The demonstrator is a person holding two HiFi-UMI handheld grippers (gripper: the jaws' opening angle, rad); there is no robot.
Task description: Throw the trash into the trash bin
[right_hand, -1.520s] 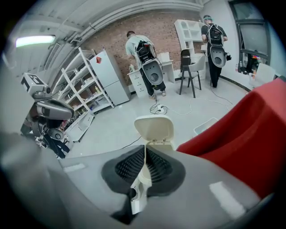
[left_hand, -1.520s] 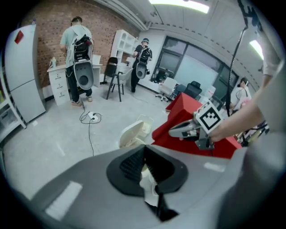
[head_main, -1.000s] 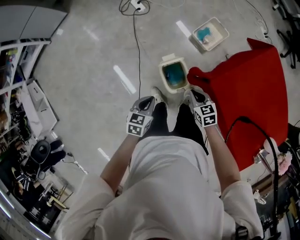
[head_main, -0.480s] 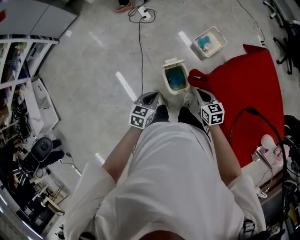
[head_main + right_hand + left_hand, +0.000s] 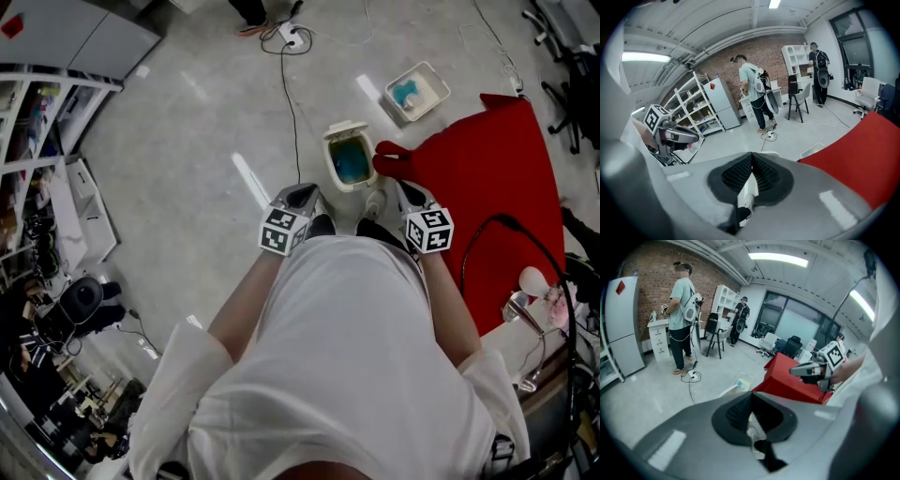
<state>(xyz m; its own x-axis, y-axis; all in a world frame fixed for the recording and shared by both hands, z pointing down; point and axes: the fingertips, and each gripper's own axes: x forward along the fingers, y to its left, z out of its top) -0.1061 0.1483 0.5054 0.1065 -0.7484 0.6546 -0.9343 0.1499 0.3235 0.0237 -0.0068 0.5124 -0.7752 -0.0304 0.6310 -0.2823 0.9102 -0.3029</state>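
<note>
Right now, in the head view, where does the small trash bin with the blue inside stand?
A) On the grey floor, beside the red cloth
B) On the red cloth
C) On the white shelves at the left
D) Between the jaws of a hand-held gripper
A: the trash bin stands on the grey floor, next to the red cloth.
</note>
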